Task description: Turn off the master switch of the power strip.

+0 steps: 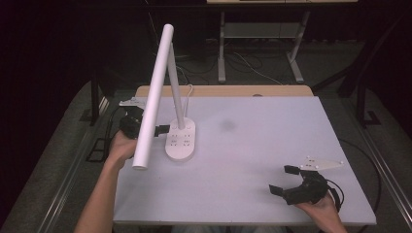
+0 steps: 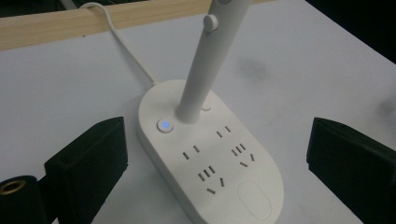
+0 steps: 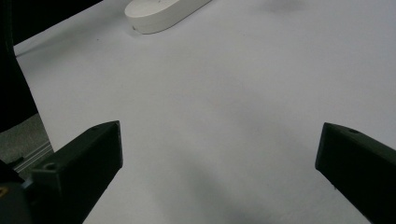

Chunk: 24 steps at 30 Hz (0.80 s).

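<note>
A white desk lamp stands at the table's left. Its oval base [image 1: 180,141] carries several sockets, and a thin stem rises to a long tube head [image 1: 154,94] that slants down toward the front. My left gripper [image 1: 160,130] sits just left of the base, partly hidden behind the tube head. In the left gripper view it [image 2: 217,140] is open, jaws wide on either side of the base [image 2: 210,158]. A small round button [image 2: 164,125] beside the stem [image 2: 205,65] glows blue. My right gripper [image 1: 282,179] rests open at the front right, nothing between its jaws [image 3: 219,144].
The lamp's white cable [image 2: 126,44] runs from the base over the wooden strip [image 1: 223,91] at the table's back edge. A faint dark smudge [image 1: 227,125] marks the white tabletop [image 1: 272,141]. Metal desk legs [image 1: 221,46] and loose cables lie on the floor beyond.
</note>
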{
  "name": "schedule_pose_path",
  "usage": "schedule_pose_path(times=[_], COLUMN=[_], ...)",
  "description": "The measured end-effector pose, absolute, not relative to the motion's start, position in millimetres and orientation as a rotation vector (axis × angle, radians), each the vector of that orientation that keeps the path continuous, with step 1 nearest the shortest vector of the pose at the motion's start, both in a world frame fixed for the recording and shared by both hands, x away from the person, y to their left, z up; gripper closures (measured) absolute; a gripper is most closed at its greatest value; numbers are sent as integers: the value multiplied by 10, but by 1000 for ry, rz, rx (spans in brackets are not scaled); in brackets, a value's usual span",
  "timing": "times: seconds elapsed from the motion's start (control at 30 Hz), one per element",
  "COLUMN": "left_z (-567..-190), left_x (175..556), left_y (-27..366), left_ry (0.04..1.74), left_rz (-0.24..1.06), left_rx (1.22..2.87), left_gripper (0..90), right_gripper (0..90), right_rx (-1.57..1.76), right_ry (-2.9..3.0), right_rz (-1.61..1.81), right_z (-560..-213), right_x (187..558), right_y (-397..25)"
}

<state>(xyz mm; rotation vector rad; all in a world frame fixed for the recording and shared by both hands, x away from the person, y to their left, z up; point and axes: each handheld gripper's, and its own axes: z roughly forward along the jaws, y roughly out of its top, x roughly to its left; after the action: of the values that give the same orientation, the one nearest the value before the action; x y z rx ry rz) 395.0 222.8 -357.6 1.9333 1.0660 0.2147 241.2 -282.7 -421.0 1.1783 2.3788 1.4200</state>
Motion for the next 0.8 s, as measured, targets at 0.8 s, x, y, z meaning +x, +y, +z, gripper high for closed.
schedule_pose_path(times=[0.8], left_z=[-3792], left_x=[4170], left_y=[2211], left_ry=[1189], left_rz=[202], left_rx=[1821], left_gripper=[170], right_gripper=[0], right_rx=[1180], right_ry=[2387], right_rz=[1410], right_z=[-4215], right_x=[2416], right_y=[-2834])
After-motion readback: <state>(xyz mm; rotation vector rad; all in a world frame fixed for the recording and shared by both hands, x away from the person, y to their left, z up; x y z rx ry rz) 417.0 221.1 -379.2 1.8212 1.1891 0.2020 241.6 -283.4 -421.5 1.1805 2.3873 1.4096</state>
